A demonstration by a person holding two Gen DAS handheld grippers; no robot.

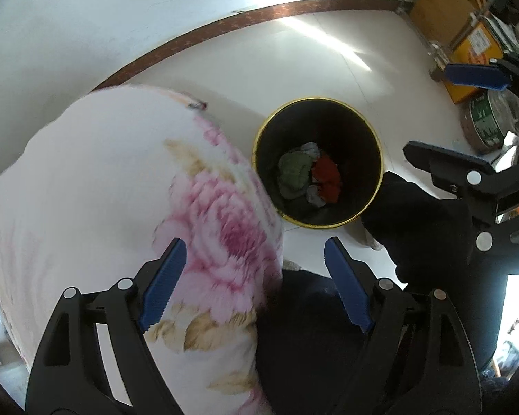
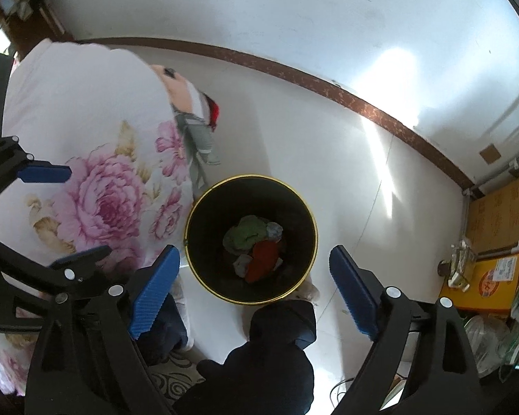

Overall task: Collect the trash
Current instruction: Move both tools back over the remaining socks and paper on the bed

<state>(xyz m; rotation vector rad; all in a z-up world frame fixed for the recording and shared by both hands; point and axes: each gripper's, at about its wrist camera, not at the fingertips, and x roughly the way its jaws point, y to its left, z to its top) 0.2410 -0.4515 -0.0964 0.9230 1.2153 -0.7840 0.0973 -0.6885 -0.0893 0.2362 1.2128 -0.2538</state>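
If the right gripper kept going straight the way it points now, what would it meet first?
Probably the black bin: between the open, empty jaws of the right gripper lies its near gold rim, with the crumpled trash just beyond. Depth is unclear, so it might land on the rim rather than inside.

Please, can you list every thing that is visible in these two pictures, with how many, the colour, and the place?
bin: one, black with gold rim, on the floor beside the bed
crumpled scraps: several, green, red, grey, at the bottom of the bin
bedcover: one, white with pink flowers, left of the bin
floor: white, glossy
skirting: one, brown, along the wall
cardboard boxes: about two, brown and yellow, far right
trouser legs: dark, below the bin
left claw: one, black with blue pads, open, empty
right claw: one, same colours, open, empty, above the bin
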